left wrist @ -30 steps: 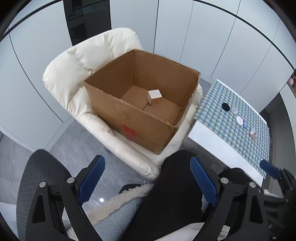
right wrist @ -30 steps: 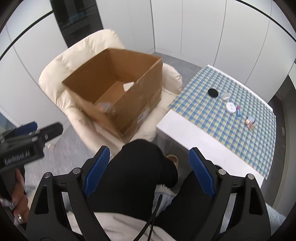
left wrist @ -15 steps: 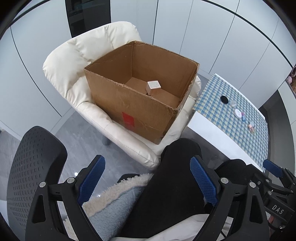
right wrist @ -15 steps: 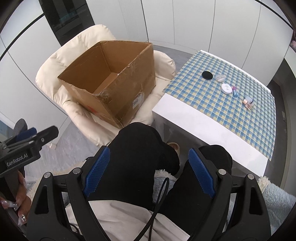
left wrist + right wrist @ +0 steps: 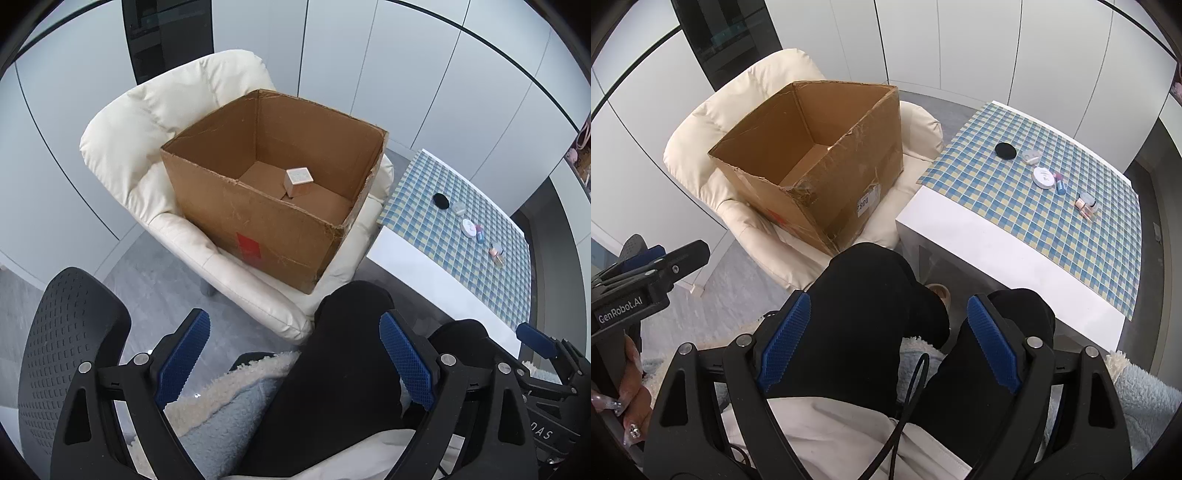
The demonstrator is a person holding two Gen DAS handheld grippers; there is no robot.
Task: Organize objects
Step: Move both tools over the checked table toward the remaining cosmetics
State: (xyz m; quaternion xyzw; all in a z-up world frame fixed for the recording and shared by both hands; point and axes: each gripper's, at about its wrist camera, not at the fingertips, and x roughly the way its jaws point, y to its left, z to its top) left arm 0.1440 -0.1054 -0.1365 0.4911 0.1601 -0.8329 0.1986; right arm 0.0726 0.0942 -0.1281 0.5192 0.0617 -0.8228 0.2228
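An open cardboard box (image 5: 266, 225) (image 5: 827, 192) sits on a cream armchair (image 5: 155, 122) (image 5: 738, 110). A small white cube box (image 5: 298, 181) lies inside it. On the checked tablecloth (image 5: 480, 236) (image 5: 1052, 221) lie several small cosmetics: a black round disc (image 5: 440, 200) (image 5: 1005, 150), a white round compact (image 5: 469, 227) (image 5: 1044, 178) and small bottles (image 5: 1086, 206). My left gripper (image 5: 295, 365) is open and empty, low over the person's lap. My right gripper (image 5: 886, 350) is open and empty above the black-trousered knees.
A black mesh office chair back (image 5: 62, 350) stands at the lower left. The white table (image 5: 979, 251) stands right of the armchair. The person's legs (image 5: 871, 295) and a fleecy blue garment (image 5: 229, 406) fill the foreground. White cabinet walls stand behind.
Both grippers have drawn back and away from the box and table, so both look farther off. Both grippers stay open and empty.
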